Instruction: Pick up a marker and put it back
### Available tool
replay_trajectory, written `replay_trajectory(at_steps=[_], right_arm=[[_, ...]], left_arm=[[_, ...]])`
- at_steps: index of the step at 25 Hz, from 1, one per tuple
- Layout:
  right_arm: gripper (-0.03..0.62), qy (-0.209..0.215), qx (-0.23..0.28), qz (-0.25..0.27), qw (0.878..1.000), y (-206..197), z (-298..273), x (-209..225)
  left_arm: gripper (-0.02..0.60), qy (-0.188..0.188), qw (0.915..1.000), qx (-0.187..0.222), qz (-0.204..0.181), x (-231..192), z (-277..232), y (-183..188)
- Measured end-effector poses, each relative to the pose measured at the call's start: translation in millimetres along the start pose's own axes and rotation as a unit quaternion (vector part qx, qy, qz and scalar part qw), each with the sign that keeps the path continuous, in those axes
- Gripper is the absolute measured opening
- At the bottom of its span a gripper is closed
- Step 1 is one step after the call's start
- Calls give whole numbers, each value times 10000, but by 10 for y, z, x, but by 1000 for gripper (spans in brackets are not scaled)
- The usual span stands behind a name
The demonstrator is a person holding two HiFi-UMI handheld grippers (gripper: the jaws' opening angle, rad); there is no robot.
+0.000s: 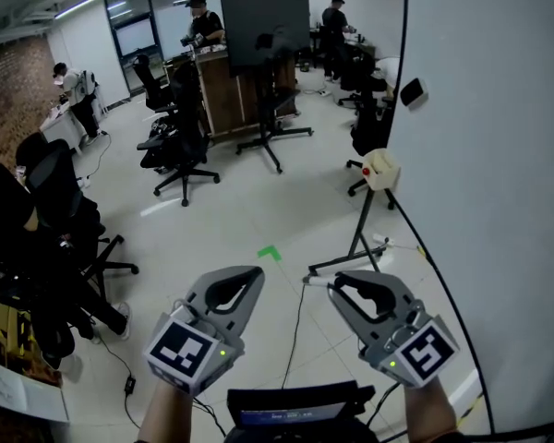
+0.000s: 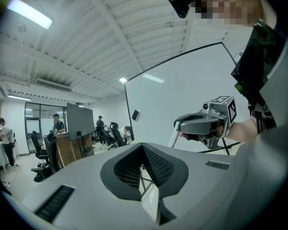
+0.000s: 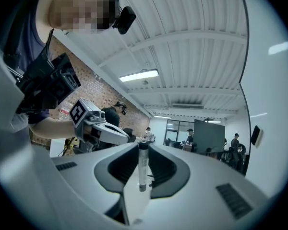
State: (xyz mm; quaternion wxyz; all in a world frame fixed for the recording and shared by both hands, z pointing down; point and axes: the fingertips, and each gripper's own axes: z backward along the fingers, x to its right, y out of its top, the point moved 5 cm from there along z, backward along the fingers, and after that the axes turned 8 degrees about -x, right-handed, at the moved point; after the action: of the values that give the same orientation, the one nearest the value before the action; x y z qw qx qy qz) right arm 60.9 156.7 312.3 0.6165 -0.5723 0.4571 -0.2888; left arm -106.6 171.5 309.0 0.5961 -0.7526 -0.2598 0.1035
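Observation:
A slim white marker (image 3: 143, 164) with a dark cap lies lengthwise between the jaws of my right gripper (image 3: 143, 146), cap end toward the tips, and the jaws are shut on it. In the head view the right gripper (image 1: 336, 284) is held level at lower right, close to the big whiteboard (image 1: 499, 183). My left gripper (image 1: 257, 272) hangs beside it at lower left, its tips together around nothing. Seen from the left gripper view, its own jaws (image 2: 143, 147) hold only a thin sliver of floor between them, and the right gripper (image 2: 178, 126) floats before the whiteboard (image 2: 182, 95).
A black eraser (image 1: 413, 92) sticks to the whiteboard. The board's stand (image 1: 355, 238) carries a pale box (image 1: 380, 169), and a cable (image 1: 295, 330) runs over the floor. Office chairs (image 1: 180, 150), a dark screen on a stand (image 1: 263, 21) and several people fill the room behind.

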Motion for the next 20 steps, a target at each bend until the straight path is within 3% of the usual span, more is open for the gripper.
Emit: replay_trajectory(at_steps=[10, 20], right_arm=[[80, 90, -224, 296, 9993, 259, -522, -904], [80, -305, -558, 310, 9975, 425, -628, -1579]], left_arm=[[-5, 124, 9992, 218, 312, -471, 931, -406], [-3, -440, 9956, 509, 658, -566, 1481, -682]])
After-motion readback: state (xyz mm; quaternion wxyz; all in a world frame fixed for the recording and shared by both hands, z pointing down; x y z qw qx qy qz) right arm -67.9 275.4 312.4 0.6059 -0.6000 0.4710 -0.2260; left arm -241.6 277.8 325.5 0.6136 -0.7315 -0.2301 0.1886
